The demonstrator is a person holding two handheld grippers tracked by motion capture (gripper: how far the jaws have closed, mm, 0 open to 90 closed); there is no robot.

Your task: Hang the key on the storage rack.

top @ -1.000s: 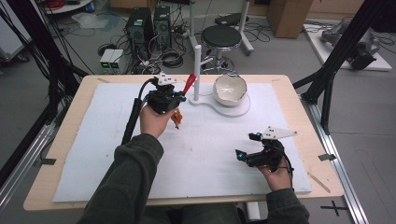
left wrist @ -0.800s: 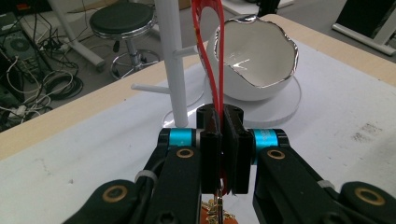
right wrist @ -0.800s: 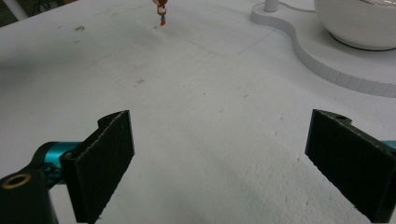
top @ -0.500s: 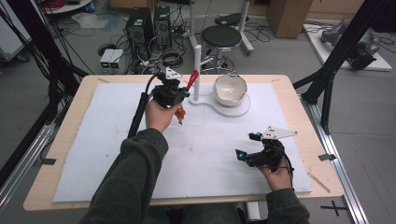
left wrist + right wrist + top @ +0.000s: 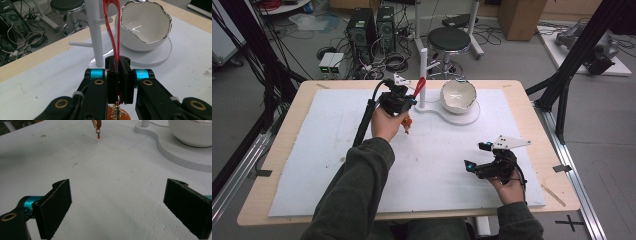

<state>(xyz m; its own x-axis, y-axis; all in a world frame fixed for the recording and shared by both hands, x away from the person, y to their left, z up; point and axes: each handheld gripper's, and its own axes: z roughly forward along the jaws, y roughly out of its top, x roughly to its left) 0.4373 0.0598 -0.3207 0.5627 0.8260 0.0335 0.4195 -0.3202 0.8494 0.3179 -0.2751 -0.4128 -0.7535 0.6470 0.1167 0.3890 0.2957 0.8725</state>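
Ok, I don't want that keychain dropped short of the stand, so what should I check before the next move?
1. Left tool shut on the red strap: ok.
2. Figure charm hangs below that tool: ok.
3. Strap's two strands spread into a loop: ok.
4. Loop over a peg of the white stand: not ok, not yet on.
5. Right tool open and apart from the stand: ok.
6. Eggshell bowl out of the loop's path: cannot tell.

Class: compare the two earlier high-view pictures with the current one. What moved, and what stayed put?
The left gripper, shut on the red strap with a small figure dangling below, moved toward the white peg stand. The right gripper stayed open in place; the white bowl did not move.
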